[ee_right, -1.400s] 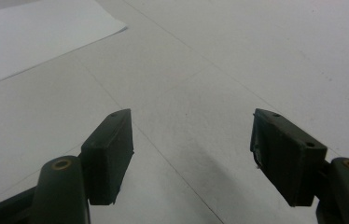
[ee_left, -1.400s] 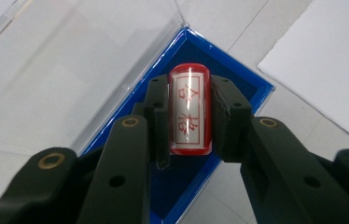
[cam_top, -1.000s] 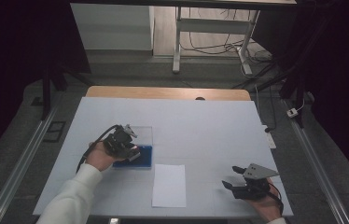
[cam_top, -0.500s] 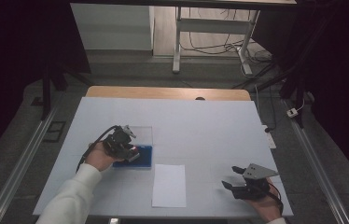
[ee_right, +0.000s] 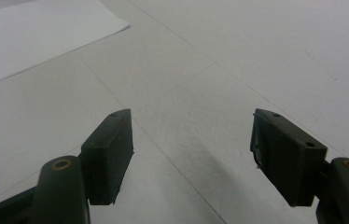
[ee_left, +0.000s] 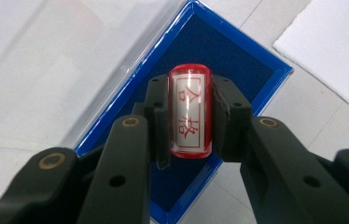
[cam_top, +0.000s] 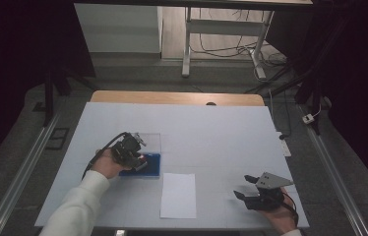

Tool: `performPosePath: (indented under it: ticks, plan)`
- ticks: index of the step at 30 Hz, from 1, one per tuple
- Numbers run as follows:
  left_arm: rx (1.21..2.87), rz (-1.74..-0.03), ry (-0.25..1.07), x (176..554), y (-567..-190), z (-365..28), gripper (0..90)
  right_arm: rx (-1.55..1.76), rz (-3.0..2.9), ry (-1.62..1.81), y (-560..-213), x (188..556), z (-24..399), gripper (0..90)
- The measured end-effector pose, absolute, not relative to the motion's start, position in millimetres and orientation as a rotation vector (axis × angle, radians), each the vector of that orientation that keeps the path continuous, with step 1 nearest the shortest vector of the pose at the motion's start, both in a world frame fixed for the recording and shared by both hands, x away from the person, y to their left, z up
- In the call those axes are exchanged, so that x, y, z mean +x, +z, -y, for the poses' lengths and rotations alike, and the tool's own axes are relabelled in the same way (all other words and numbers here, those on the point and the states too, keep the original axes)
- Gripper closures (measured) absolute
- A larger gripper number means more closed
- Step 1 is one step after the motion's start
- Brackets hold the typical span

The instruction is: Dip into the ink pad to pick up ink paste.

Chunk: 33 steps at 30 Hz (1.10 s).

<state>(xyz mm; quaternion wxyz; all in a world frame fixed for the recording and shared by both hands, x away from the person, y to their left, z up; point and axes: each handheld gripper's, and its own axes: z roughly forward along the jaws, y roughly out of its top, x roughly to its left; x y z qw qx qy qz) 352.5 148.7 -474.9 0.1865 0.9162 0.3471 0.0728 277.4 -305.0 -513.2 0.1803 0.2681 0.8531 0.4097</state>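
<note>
My left gripper [ee_left: 190,112] is shut on a red stamp [ee_left: 190,111] with red characters on its white face, held just above the dark blue ink pad [ee_left: 219,56] in its blue-rimmed case. In the high view the left gripper [cam_top: 135,156] hangs over the blue ink pad [cam_top: 151,166] at the table's left, with the case's clear lid [cam_top: 151,142] lying open behind it. A white sheet of paper [cam_top: 178,194] lies in front of the pad. My right gripper [cam_top: 243,188] rests open near the front right edge, and its black jaws [ee_right: 191,154] stand wide apart over bare table.
The white table [cam_top: 211,132] has a wooden strip at its far edge. A corner of the paper [ee_right: 37,32] shows at the upper left of the right gripper view. Metal rails run along both sides of the table, and cables lie on the floor beyond.
</note>
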Motion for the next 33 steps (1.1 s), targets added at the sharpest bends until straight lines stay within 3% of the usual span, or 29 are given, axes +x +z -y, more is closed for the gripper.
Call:
performPosePath:
  ticks: [33]
  plan:
    - [2.545,-0.987,0.245,347.5,-480.6,-147.2,70.8,0.744,-2.425,1.137,-514.7,277.8,299.9,29.5]
